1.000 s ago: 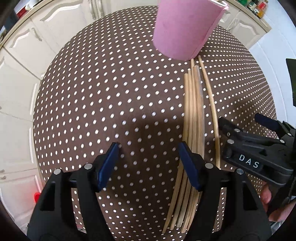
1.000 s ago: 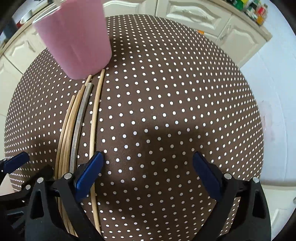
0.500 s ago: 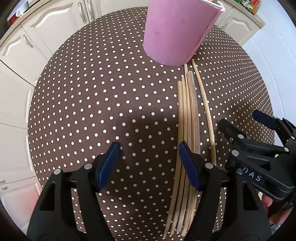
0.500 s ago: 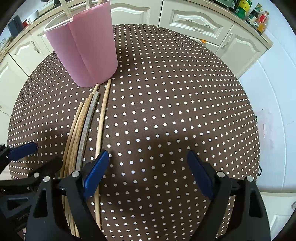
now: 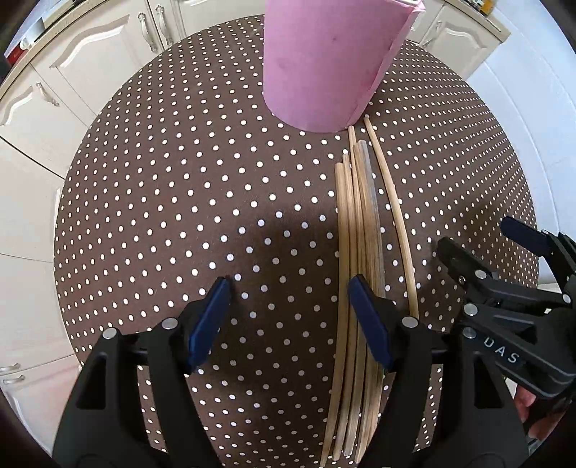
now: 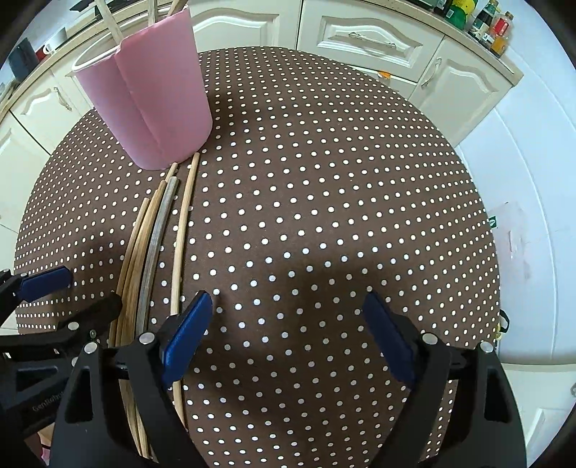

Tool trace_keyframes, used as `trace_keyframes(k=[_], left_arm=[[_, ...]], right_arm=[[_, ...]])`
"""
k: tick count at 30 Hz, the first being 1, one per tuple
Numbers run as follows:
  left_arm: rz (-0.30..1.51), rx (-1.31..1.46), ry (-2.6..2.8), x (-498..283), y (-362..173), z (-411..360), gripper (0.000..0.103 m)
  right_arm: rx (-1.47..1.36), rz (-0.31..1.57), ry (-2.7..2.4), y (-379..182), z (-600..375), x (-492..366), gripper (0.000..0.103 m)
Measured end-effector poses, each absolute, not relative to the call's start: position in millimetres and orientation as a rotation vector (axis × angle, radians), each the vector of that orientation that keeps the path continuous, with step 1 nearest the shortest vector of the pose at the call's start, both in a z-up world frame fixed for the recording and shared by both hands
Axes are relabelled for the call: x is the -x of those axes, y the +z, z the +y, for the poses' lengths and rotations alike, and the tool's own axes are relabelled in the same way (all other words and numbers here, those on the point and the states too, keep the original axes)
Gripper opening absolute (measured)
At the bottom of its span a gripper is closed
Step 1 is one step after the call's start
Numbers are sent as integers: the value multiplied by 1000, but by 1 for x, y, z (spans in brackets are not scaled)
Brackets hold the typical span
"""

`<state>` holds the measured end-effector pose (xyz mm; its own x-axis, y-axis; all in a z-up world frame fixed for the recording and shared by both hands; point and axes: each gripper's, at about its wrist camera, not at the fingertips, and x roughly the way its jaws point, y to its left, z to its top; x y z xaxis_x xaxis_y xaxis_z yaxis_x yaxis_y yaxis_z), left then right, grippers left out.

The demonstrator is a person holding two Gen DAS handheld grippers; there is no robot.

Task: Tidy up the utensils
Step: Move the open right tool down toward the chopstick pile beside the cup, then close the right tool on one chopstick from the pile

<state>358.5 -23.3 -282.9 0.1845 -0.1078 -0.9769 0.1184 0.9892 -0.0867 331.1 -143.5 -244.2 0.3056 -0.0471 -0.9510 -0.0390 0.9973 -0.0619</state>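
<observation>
Several wooden chopsticks (image 5: 360,230) lie side by side on the dotted brown tablecloth (image 5: 180,201), tips near a pink cup (image 5: 324,61). In the right wrist view the chopsticks (image 6: 151,237) lie left of centre and the pink cup (image 6: 151,104) holds a few sticks. My left gripper (image 5: 288,309) is open and empty, its right finger over the bundle. My right gripper (image 6: 288,331) is open and empty, its left finger beside the rightmost single chopstick (image 6: 180,230). Each gripper shows in the other's view: the right one (image 5: 504,298), the left one (image 6: 46,309).
White kitchen cabinets (image 6: 360,39) ring the round table. Bottles (image 6: 486,21) stand on the counter at the back right. White floor (image 6: 522,180) lies past the table's right edge.
Both grippers have drawn back and up from the table. The cup and chopsticks look farther away and more of the cup shows. Nothing was picked up.
</observation>
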Motion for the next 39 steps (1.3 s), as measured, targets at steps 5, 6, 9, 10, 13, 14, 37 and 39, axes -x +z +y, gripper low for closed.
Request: trace_keyframes(k=[5,6,9,10,13,14,37,39], left_arm=[[1403,-12,-133,-362,-284,-17,72],[1408,-21,-127,-371,-282,-16,73],[1428,-13,-124,-379,-283,-15,73],[1434,-8,-115,-383,-284,-15,74],[1474,-8,-101,-394,-283,-15,75],[1479,-17,-93,-397,-282,-16,75],[1359,122,-96,-398,-282,21,6],[1356,147,-91,-391,-282,28,6]], right_arm=[[69,1258,-17,-238,-157,-331,83],[67,1258,-16,-239,-157,-331,83],[72,1266,-14,-240,-150,-334,83],[74,1270,-13,-244,-145,-335,83],[77,1270,-17,-244,-144,-336,83],[83,1269,-15,-243,-143,-335,83],[86,1285,143,-252,-97,-341,67],[95,1282,162,-251,-93,-343,60]])
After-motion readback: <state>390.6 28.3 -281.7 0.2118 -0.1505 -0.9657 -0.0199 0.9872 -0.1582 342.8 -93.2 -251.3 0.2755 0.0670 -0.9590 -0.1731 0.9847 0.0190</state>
